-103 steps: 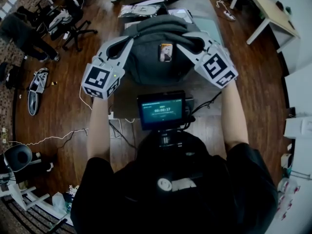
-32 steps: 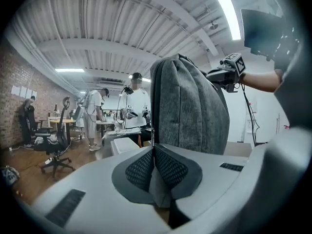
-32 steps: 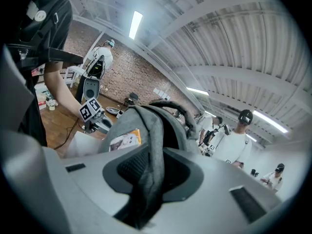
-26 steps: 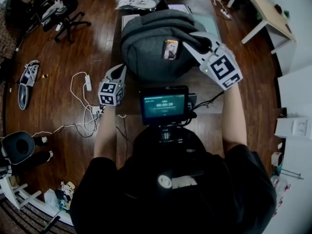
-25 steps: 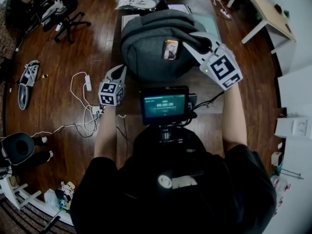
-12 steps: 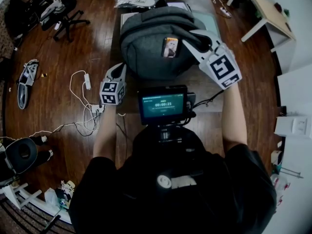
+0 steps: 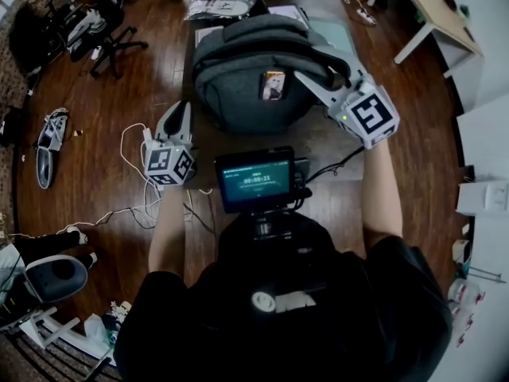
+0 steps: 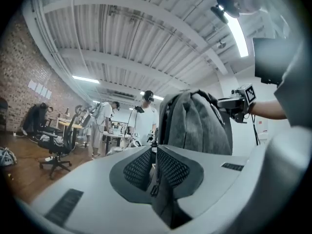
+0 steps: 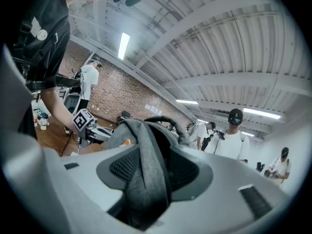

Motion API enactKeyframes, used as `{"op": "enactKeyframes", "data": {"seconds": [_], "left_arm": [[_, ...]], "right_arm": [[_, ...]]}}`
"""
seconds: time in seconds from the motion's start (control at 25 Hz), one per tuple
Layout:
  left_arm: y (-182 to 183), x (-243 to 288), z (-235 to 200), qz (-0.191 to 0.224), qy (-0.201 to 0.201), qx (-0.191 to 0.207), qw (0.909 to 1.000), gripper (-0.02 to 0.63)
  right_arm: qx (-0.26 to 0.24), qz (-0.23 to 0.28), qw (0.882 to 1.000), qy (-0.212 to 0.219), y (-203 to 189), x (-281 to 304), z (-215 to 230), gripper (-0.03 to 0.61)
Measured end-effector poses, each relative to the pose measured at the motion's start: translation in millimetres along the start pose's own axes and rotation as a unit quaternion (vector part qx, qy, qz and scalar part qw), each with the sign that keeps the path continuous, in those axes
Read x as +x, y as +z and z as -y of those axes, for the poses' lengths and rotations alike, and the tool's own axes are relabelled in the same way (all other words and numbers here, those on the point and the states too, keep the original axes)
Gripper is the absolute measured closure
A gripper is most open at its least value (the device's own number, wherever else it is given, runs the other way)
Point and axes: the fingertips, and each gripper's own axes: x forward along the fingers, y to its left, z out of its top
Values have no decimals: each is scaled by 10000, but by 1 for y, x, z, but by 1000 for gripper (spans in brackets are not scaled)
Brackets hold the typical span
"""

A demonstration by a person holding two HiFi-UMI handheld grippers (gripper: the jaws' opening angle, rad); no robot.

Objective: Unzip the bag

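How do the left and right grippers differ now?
Left gripper sits at the bag's left edge, jaws pinched on a thin zipper pull; right gripper is on the bag's right side, jaws opening, a wide grey strap between them. Shared: each has part of the bag between its jaws.

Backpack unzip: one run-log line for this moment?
left tool: shut on zipper pull | right tool: opening, grey strap between its jaws | backpack: on table
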Motion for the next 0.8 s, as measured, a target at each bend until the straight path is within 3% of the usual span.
{"op": "enactKeyframes", "data": {"seconds": [0.2, 0.28, 0.36, 0.56, 0.6, 0.68, 0.8], "left_arm": [[34, 3, 23, 271, -204, 193, 9992, 580], [37, 3, 25, 295, -230, 272, 9989, 580], [38, -6, 19, 289, -213, 288, 9989, 580], [38, -18, 27, 334, -375, 228, 9985, 580], [39, -19, 31, 381, -422, 185, 9982, 580], [43, -22, 41, 443, -508, 116, 9977, 580], [47, -26, 59, 435, -702, 52, 9966, 580]], "right_arm": [[-918, -244, 9952, -222, 6, -9, 5, 347], [-1072, -164, 9938, -257, 16, -12, 4, 345], [-892, 59, 9954, -354, 33, -17, -4, 339], [208, 814, 9927, -863, 51, -47, -6, 345], [320, 1008, 9890, -1033, 51, -55, -7, 378], [492, 1230, 9819, -1351, 46, -67, -16, 553], [719, 1119, 9807, -1431, 31, -71, -41, 557]]}}
